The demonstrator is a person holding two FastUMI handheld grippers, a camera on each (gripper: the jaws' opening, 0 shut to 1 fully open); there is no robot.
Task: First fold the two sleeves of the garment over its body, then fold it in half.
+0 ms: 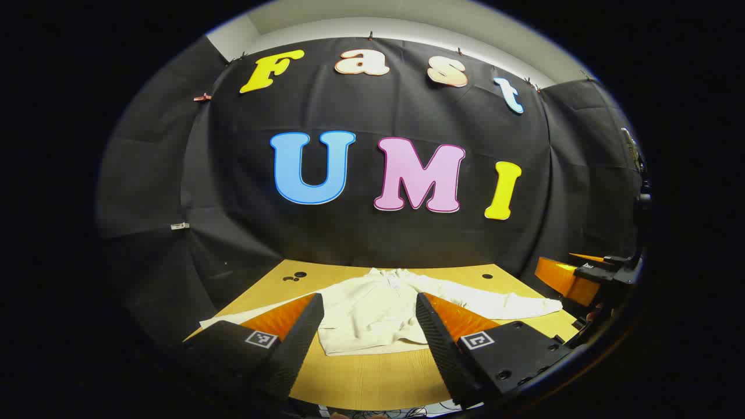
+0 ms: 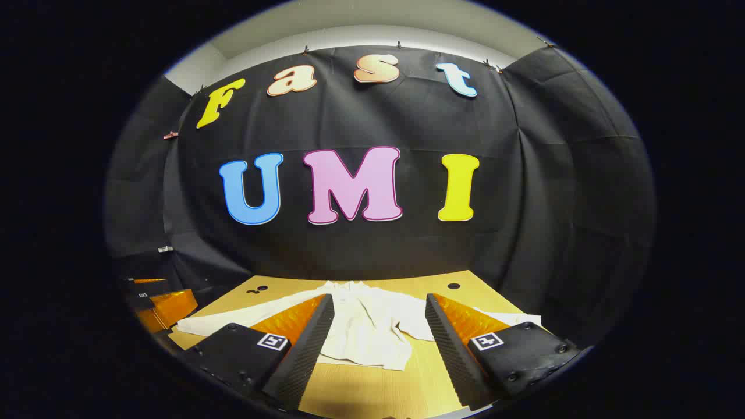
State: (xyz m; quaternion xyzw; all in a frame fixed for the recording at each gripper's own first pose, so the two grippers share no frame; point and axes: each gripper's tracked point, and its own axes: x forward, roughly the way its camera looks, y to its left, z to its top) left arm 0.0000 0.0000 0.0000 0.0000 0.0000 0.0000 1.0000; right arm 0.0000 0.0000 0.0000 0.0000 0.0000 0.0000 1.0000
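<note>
Both my tools hang above the desk [image 1: 361,372], left tool [image 1: 368,317] and right tool [image 2: 379,317] fingers spread apart, white shirt [image 1: 372,314] flat ahead, sleeves out.

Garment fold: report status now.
Left gripper open, right gripper open, both above table. Garment flat, sleeves spread, unfolded. Nothing in the way.

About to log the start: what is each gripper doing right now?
Left gripper: open, holding nothing, above the shirt.
Right gripper: open, holding nothing.
</note>
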